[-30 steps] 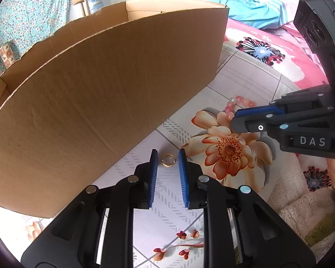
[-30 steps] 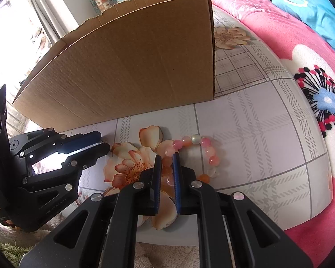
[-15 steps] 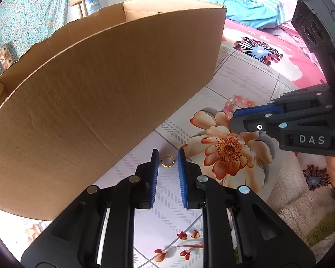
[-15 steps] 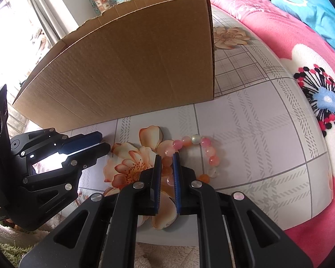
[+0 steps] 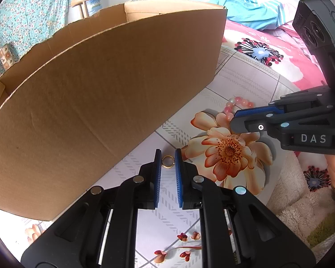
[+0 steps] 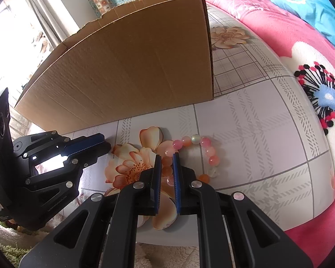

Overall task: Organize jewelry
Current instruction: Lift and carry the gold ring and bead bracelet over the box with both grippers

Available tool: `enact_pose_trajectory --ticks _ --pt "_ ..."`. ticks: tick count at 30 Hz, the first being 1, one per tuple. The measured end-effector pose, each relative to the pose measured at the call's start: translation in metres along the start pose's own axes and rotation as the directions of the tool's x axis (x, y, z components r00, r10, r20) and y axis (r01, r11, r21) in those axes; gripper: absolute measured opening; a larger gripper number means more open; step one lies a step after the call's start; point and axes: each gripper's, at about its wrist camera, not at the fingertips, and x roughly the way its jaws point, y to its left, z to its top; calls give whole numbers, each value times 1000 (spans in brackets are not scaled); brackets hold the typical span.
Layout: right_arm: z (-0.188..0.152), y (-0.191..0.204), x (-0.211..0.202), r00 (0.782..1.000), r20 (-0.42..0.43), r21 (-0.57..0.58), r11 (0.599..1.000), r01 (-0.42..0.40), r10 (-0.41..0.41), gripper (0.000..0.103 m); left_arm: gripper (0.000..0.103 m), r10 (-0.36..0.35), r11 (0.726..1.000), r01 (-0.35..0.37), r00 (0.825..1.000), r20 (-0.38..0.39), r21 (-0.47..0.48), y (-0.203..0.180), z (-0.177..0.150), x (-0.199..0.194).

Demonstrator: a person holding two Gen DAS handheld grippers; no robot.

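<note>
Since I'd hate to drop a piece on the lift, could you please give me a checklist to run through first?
1. Gold ring between the left gripper pads: ok; its jaws have just been closing.
2. Pads pressing on the ring: cannot tell.
3. Right gripper shut on the bead bracelet: ok.
4. Cardboard box open on top: ok.
5. Grippers apart from each other: ok.
</note>
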Motion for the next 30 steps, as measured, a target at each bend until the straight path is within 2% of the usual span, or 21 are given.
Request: enact_pose_trajectory --ticks 9,17,24,30 --pt "0 -11 -5 999 15 42 999 -31 31 10 11 -13 1000 13 1000 10 5 -3 4 -6" --pt "-1 -23 -33 993 96 77 994 -83 75 10 11 -17 1000 16 997 72 7 -6 15 -31" --pt "-5 -31 -69 968 215 101 982 -157 133 10 11 -28 1000 26 986 163 15 -8 31 -70" --pt "-1 -23 -95 940 308 102 977 -188 149 10 11 -27 999 18 966 259 35 -5 50 -112"
